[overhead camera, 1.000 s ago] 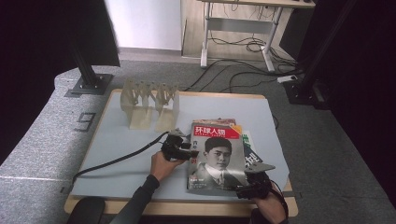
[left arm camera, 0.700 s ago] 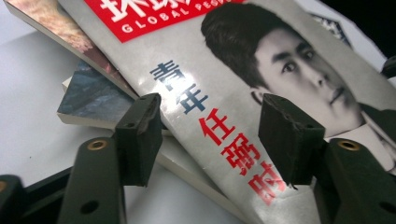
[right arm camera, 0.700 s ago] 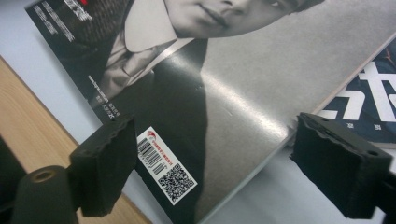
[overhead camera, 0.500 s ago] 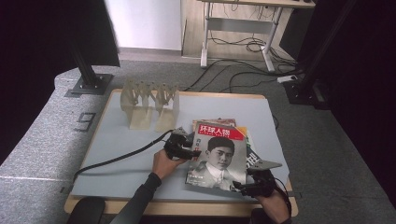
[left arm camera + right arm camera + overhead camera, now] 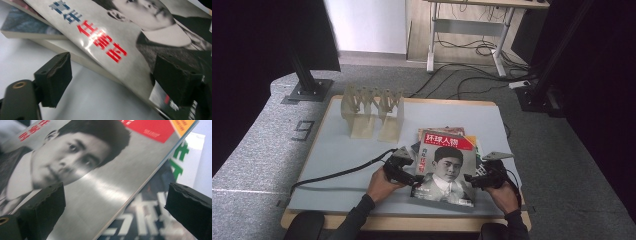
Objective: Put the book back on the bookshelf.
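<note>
A magazine [image 5: 444, 167] with a red title and a man's portrait lies on top of a small stack [image 5: 447, 131] at the table's front middle. My left gripper [image 5: 404, 170] is at its left edge and is open. In the left gripper view the cover [image 5: 120, 37] slants between the two jaws of that gripper [image 5: 115, 77], with its edge raised above the books below [image 5: 27, 27]. My right gripper [image 5: 479, 177] sits at the right edge, also open. In the right gripper view the cover's edge [image 5: 82, 170] runs through the gap of this gripper [image 5: 116, 205], over a lower magazine [image 5: 150, 217].
A pale wooden slotted rack [image 5: 372, 112] stands at the back left of the grey table top [image 5: 342, 165]. The left gripper's black cable [image 5: 337, 175] trails across the table to the left. Desk legs and cables are on the floor beyond.
The right gripper has crept a little forward along the magazine's right edge. The left gripper and the magazine have barely moved.
</note>
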Available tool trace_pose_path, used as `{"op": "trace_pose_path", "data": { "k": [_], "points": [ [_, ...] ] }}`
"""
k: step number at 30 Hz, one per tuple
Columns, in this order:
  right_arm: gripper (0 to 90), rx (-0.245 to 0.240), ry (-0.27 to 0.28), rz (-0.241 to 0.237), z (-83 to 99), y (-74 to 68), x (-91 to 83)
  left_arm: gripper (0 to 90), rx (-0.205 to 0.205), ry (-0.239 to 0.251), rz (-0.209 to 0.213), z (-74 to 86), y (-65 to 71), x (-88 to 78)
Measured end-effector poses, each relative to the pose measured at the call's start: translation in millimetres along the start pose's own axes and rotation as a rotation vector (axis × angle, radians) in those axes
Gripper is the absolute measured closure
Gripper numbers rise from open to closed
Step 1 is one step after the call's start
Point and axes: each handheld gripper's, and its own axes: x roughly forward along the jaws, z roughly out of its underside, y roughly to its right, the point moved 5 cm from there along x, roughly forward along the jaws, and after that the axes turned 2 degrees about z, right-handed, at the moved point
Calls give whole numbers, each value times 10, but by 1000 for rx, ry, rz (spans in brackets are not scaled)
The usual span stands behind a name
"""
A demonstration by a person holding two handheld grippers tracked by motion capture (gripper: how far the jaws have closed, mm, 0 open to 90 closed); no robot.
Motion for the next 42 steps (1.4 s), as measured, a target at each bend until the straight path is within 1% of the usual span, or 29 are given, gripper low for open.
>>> {"op": "trace_pose_path", "data": {
  "k": [2,4,7,9,11,12,14,17,20,21,23,25,30,32,36,39,42],
  "points": [
    [24,8,3,5,-49,78,43,141,11,-6,-5,26,23,-17],
    [24,15,7,11,-95,148,81,138,19,1,-8,46,51,-46],
    [23,41,18,23,-171,252,141,133,19,20,-8,70,79,-101],
    [22,53,21,33,-220,314,185,134,21,23,-10,96,85,-136],
    [23,64,25,32,-268,355,228,133,23,21,-21,128,81,-167],
    [23,64,27,29,-286,366,247,132,27,18,-27,150,74,-186],
    [24,66,24,19,-334,386,304,123,21,16,-41,200,43,-225],
    [38,73,14,12,-383,430,390,122,12,-1,-74,289,-30,-292],
    [56,92,8,-3,-417,484,469,124,16,-30,-105,377,-90,-327],
    [59,96,6,-5,-425,497,486,123,17,-45,-122,420,-113,-331],
    [61,98,4,-9,-447,525,528,123,12,-60,-135,485,-139,-323],
    [61,109,3,-19,-472,548,570,128,14,-50,-138,509,-137,-331],
    [65,111,-13,-24,-514,577,671,136,20,-53,-140,514,-134,-330],
    [66,126,-8,-37,-533,601,714,135,22,-55,-141,516,-134,-330],
    [70,147,2,-32,-573,651,753,138,21,-52,-146,517,-132,-326],
    [71,154,8,-52,-599,643,782,139,23,-53,-149,519,-130,-325],
    [83,151,7,-54,-604,634,787,140,24,-53,-151,520,-130,-324]
  ]
}}
